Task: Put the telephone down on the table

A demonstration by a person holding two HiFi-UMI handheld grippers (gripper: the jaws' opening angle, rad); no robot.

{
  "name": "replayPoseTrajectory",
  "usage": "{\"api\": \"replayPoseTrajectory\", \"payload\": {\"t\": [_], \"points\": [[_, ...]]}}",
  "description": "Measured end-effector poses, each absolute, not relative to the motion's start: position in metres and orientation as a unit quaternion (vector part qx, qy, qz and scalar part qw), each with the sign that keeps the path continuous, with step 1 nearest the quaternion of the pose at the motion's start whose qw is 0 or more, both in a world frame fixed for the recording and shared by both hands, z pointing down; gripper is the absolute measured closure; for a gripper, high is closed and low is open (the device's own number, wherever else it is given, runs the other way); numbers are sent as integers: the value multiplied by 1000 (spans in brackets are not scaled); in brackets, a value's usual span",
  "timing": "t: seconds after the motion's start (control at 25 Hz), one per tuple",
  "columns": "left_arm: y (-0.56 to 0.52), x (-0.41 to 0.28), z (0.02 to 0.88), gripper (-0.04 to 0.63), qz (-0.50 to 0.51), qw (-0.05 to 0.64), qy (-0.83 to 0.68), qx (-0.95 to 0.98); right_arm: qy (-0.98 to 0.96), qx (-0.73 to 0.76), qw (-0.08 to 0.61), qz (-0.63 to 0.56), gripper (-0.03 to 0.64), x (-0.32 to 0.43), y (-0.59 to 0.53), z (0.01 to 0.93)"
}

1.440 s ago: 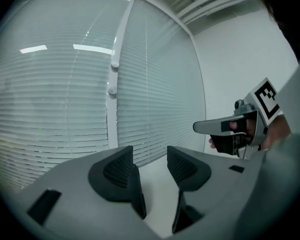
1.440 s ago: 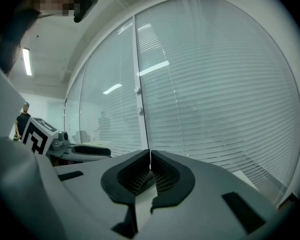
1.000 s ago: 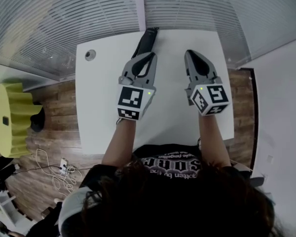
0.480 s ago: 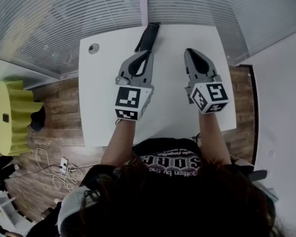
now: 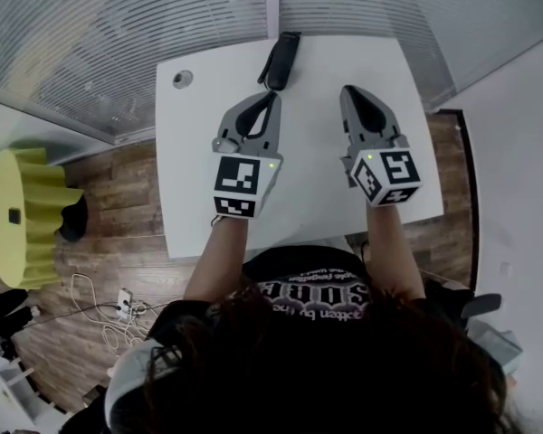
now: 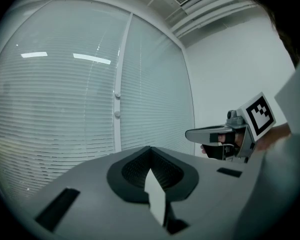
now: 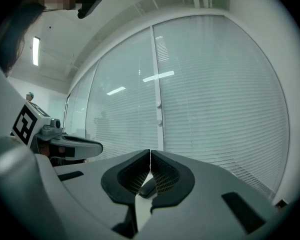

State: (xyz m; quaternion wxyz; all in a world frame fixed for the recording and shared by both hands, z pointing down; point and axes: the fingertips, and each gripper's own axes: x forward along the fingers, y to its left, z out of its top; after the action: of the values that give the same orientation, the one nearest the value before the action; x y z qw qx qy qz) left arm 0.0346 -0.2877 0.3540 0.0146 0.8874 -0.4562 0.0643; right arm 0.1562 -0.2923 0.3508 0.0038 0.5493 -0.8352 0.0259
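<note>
A single black, elongated plastic telephone handset [image 5: 281, 60] already lies on the one white rectangular table [image 5: 312, 188], near its far edge. Its long axis runs roughly from 6 to 12 o'clock, tipped slightly toward 1. It sits at 12 o'clock from the left gripper [image 5: 273, 98], just beyond its tips, and at about 10 o'clock from the farther right gripper [image 5: 347, 91]. Both of the two grippers have their jaws pressed together with nothing held.
</note>
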Motion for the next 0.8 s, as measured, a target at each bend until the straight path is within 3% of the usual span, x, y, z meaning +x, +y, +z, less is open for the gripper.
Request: {"api": "replayPoseTrajectory", "payload": {"t": [0.8], "points": [[-241,11,342,592,51,7,-433,900,-818,575,3,-1,589,138,-231,337]]}}
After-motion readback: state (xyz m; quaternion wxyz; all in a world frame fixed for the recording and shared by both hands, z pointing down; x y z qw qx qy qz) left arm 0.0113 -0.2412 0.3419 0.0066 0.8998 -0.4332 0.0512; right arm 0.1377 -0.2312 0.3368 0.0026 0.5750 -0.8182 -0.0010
